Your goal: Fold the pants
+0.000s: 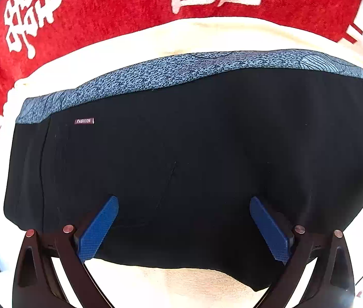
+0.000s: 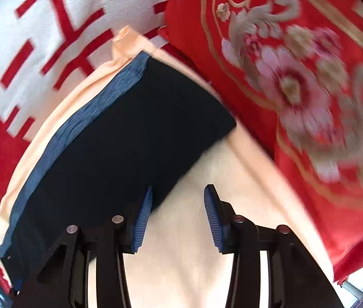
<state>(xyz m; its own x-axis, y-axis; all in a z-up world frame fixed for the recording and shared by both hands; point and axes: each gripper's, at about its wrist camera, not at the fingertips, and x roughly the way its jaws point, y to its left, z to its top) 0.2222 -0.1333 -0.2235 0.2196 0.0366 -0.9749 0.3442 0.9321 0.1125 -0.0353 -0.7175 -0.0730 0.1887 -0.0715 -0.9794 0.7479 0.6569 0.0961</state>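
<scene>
1. The black pants [image 1: 181, 154] lie folded into a flat rectangle on a cream cloth [image 1: 155, 41], the blue speckled waistband [image 1: 181, 69] along the far edge.
2. The left gripper [image 1: 184, 205] hangs straight above the pants, its jaws spread wide with nothing between the blue pads [image 1: 96, 231]; only fabric shows beyond them.
3. The right gripper [image 2: 178, 192] sits off the near corner of the pants [image 2: 130, 128], jaws partly apart and empty, over bare cream cloth [image 2: 194, 256].
4. Its left pad [image 2: 143, 220] seems to overlap the pants' edge, though contact is hard to judge.
5. A red floral quilt [image 2: 309, 89], blurred, lies beyond the right gripper; red cloth with white characters [image 1: 104, 7] lies beyond the left.
</scene>
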